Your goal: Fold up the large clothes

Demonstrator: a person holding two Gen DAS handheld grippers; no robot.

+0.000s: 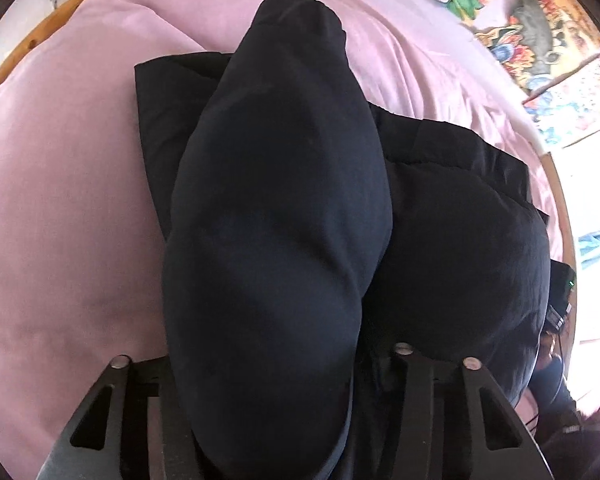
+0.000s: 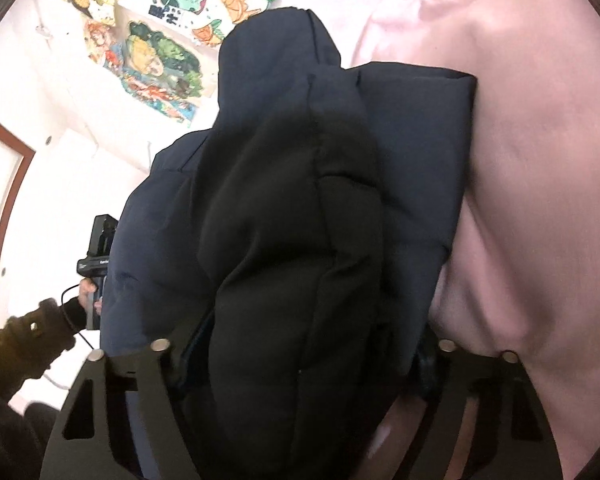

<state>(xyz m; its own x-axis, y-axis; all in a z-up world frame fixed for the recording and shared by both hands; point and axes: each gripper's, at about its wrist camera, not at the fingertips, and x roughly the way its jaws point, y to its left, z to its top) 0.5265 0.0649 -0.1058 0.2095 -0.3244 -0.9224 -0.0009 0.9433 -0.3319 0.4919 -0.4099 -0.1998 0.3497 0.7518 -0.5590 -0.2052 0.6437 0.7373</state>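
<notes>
A dark navy puffer jacket (image 1: 440, 216) lies on a pink bed sheet (image 1: 60, 200). My left gripper (image 1: 260, 380) is shut on a thick padded sleeve of the jacket (image 1: 276, 200), which runs away from the camera over the jacket's body. My right gripper (image 2: 300, 360) is shut on another bulky fold of the jacket (image 2: 292, 260) that bulges between its jaws. The jacket body (image 2: 416, 152) spreads behind it. The fingertips of both grippers are hidden by the fabric. The left gripper's handle (image 2: 98, 256) and the hand holding it show in the right wrist view.
The pink sheet (image 2: 540, 200) covers the bed. A wooden bed frame (image 1: 44, 28) curves along the far left edge. A colourful patterned cloth (image 1: 540, 32) lies at the far right, and it also shows in the right wrist view (image 2: 160, 52). The person's dark sleeve (image 2: 20, 344) is at lower left.
</notes>
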